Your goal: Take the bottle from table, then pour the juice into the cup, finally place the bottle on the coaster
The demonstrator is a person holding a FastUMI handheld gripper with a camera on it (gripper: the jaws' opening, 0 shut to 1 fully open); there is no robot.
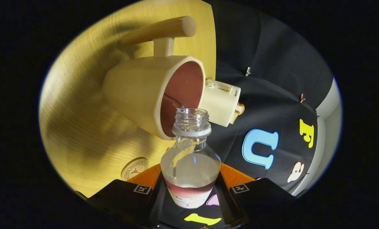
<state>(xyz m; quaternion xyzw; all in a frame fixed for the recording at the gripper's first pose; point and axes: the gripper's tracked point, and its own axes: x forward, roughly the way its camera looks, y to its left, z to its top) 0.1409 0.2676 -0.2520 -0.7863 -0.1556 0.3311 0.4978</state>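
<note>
My gripper [189, 190] is shut on a clear plastic bottle [191, 159], one finger on each side of its lower body. The bottle has no cap and is tipped over, with clear liquid pooled against its side. Its open neck [191, 119] sits right at the rim of a cream cup [138, 92] that has a reddish-brown inside and a wooden handle [160, 29]. A thin stream [176, 103] runs from the bottle mouth into the cup. A round wooden coaster [134, 168] lies on the table just beside my fingers, nearer than the cup.
The cup and coaster rest on a light wooden table [81, 127], which looks tilted from my rolled pose. A cream toaster [222, 101] with bread in it stands just behind the cup, at the table's edge by the black cloth wall.
</note>
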